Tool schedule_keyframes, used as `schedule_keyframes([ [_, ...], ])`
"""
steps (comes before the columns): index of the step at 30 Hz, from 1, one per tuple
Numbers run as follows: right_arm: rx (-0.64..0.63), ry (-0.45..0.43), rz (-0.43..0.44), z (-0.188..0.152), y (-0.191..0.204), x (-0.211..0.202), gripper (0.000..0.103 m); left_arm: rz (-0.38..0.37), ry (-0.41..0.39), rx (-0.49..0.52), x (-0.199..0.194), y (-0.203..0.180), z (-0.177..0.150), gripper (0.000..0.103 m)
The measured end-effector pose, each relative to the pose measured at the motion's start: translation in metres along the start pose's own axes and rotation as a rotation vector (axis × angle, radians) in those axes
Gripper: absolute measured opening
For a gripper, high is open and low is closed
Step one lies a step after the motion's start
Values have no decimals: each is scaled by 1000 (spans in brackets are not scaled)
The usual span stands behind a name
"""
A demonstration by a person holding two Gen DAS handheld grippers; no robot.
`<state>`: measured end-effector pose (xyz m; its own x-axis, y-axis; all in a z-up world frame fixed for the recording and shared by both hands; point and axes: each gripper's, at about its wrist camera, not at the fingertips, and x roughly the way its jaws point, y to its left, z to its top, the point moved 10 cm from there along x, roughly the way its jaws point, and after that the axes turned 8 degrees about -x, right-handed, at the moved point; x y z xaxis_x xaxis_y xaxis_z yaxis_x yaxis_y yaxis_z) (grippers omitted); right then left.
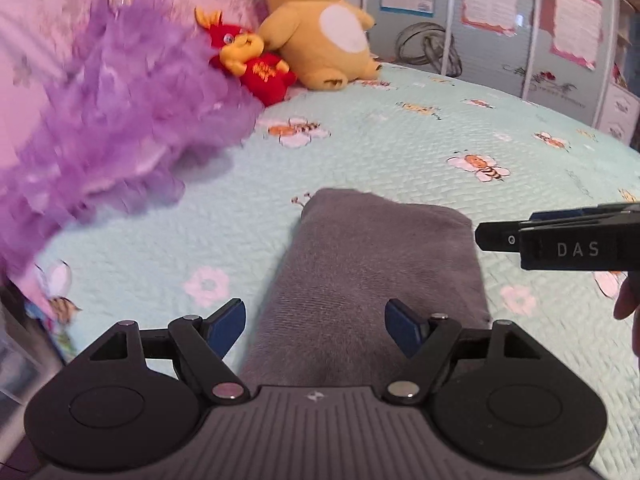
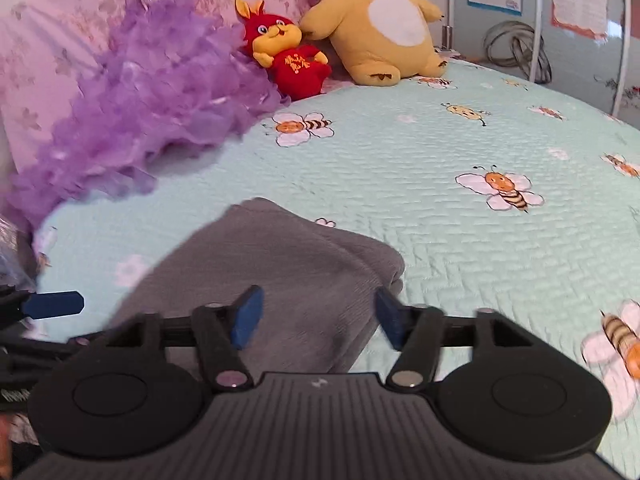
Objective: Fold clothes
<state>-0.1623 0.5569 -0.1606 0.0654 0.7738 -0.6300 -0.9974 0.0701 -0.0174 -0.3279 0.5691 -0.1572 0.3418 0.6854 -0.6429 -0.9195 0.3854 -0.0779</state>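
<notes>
Pale green quilting printed with bees and flowers covers the bed [image 1: 400, 152] your tools work over. Your left tool [image 1: 314, 326] has its blue pads spread wide with nothing clamped between them; the folded grey garment [image 1: 372, 264] lies on the bed below and ahead of it, not gripped. Your right tool [image 2: 316, 316] is likewise parted, gripping nothing, with the same grey garment [image 2: 280, 272] lying under its gap.

From the left tool, the garment's long axis runs straight away from you, its near end hidden under the tool body and its rounded far end pointing toward the plush toys. From the right tool it leans away toward the left, its right edge just under the right pad.

Beyond the garment's far end comes open quilt, then a yellow plush [image 1: 320, 24] and a smaller red plush [image 1: 256, 64] at the head of the bed. Left of the garment, a purple ruffled dress [image 1: 116, 120] spills onto the quilt.
</notes>
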Motion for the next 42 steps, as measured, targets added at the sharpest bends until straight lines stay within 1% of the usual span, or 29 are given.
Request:
schedule_keyframes([
  [5, -32, -20, -8, 9, 23, -50, 69, 27, -53, 43, -51, -5, 14, 79],
  [8, -47, -36, -5, 13, 33, -74, 69, 33, -83, 51, -77, -6, 20, 79],
  [12, -67, -67, -7, 19, 44, -105, 70, 33, -102, 48, -99, -8, 22, 79],
  [16, -76, -82, -11, 21, 50, -123, 70, 36, -116, 43, -113, -10, 23, 79],
  [24, -70, -89, -26, 20, 53, -132, 70, 28, -112, 32, -114, -9, 22, 79],
  [42, -70, -33, -51, 2, 49, -104, 70, 26, -56, 14, -86, -8, 8, 80],
])
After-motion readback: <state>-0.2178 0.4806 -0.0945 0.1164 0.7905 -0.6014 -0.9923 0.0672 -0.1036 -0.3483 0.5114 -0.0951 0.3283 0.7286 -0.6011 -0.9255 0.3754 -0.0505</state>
